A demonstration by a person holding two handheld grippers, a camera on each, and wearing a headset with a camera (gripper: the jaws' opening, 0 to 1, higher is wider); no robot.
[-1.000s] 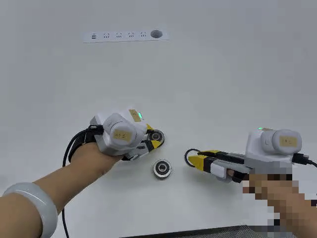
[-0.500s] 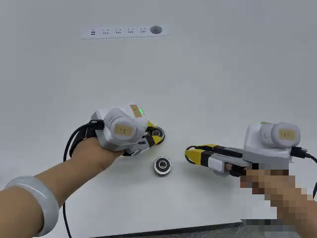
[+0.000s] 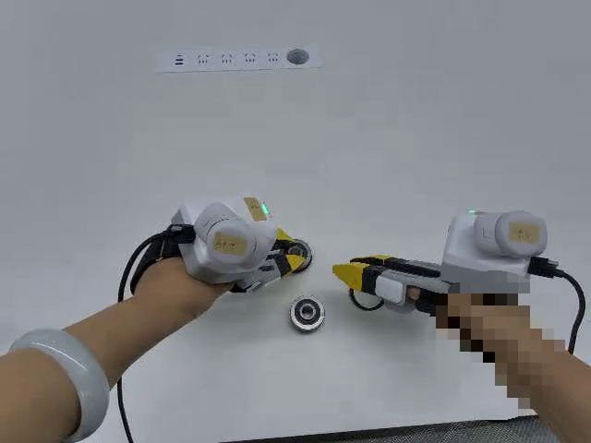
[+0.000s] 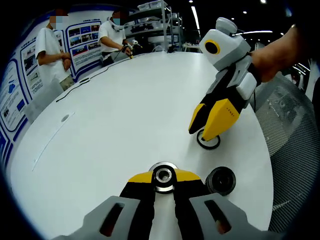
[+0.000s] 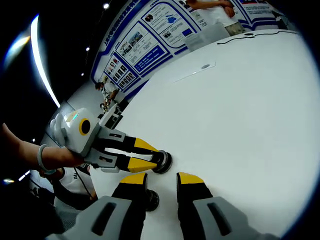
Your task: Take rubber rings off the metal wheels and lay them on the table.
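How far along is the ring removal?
Done: one rubber ring lies on the table beneath the open right gripper. In hand: the left gripper is shut on a held wheel that looks bare metal. Left: the second wheel on the table wears its black ring.
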